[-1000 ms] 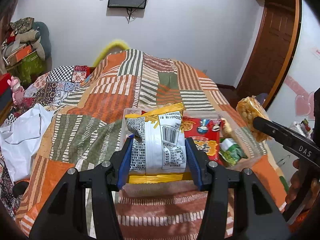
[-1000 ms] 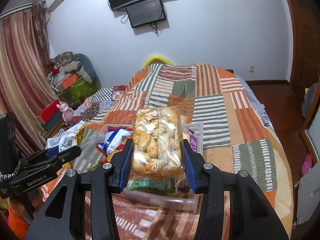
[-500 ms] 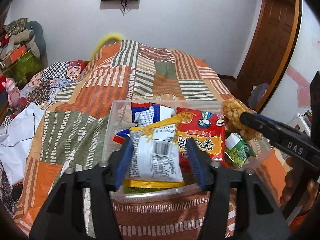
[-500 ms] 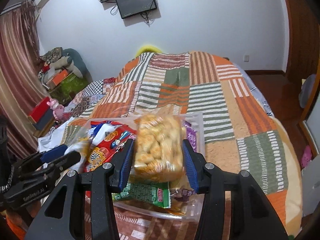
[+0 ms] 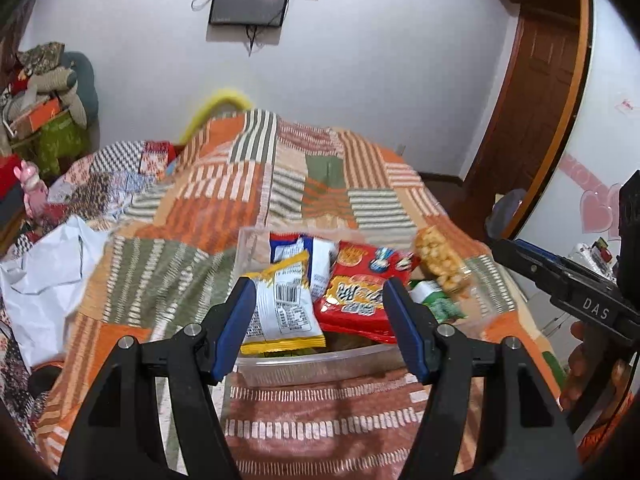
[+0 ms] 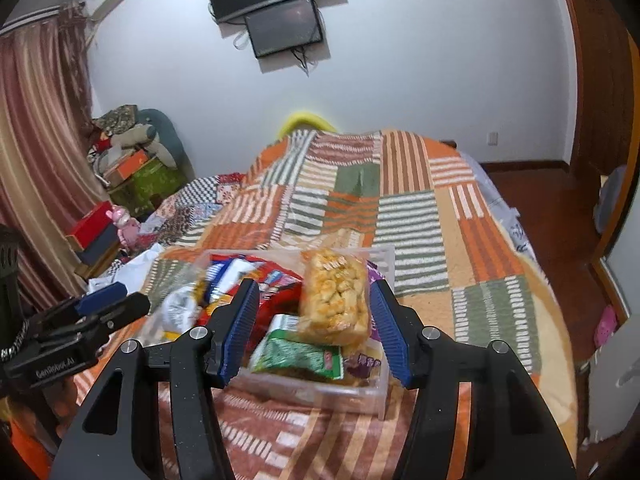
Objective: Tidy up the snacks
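Note:
A clear plastic bin (image 5: pixel 288 364) on the bed holds several snack packs. My left gripper (image 5: pixel 320 320) is open above its near rim; the yellow-and-white snack bag (image 5: pixel 282 308) lies loose in the bin, beside a red snack pack (image 5: pixel 356 292) and a green pack (image 5: pixel 438 304). My right gripper (image 6: pixel 312 320) is open over the bin (image 6: pixel 376 392); the clear bag of puffed snacks (image 6: pixel 336 300) rests in the bin on the green pack (image 6: pixel 298 354). It also shows in the left wrist view (image 5: pixel 438 260).
The bin sits on a patchwork quilt (image 5: pixel 280 184) near the bed's foot. A white plastic bag (image 5: pixel 44 276) lies on the left. Clutter and boxes (image 6: pixel 128 176) stand beside the bed at left. A wooden door (image 5: pixel 532 112) is at right.
Both grippers opened and let go: the yellow-and-white bag and the puffed snack bag dropped into the bin. Both grippers pulled back a little.

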Motion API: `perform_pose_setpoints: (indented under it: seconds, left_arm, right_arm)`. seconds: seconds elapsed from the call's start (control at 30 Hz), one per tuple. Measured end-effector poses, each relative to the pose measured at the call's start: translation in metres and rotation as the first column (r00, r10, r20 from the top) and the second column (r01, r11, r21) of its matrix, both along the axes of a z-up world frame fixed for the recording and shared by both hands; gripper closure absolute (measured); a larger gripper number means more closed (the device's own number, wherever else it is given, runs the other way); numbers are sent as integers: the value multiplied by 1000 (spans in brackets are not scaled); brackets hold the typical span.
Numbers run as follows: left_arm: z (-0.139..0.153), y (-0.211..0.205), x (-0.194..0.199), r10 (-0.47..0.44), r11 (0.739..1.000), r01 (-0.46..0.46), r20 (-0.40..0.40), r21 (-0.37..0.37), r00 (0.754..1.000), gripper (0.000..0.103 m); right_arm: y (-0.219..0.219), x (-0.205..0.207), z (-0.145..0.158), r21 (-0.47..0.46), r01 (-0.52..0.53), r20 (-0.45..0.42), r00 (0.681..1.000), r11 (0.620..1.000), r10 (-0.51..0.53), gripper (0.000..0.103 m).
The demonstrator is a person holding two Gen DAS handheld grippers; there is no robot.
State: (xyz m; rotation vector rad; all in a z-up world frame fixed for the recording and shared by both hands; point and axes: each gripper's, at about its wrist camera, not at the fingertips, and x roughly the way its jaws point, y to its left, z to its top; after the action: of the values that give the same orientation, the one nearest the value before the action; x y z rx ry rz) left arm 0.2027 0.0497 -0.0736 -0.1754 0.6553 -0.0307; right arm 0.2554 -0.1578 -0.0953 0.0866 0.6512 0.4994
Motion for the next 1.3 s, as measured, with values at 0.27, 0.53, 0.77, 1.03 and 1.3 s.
perform_pose_setpoints:
  seconds: [0.27, 0.53, 0.77, 1.03, 1.3]
  left_arm:
    - [60, -7, -51, -2, 1000, -1, 149, 17, 989, 37]
    - [102, -21, -103, -5, 999, -8, 265, 47, 964, 27]
    - [120, -31, -136, 1, 998, -24, 334, 64, 943, 9]
    - [121, -37, -150, 2, 996, -33, 357, 82, 934, 4]
    - [119, -41, -157, -1, 996, -32, 365, 85, 931, 2]
  right_arm:
    - [-15, -42, 48, 48, -33, 121, 992, 998, 27, 48]
    - [-25, -90, 79, 75, -52, 233, 972, 996, 34, 32]
    - [-28, -117, 94, 69, -67, 288, 957, 995, 44, 22]
    - [-23, -125, 94, 58, -48, 308, 951, 997, 28, 7]
    - [-23, -134, 93, 35, -10, 335, 942, 999, -2, 0]
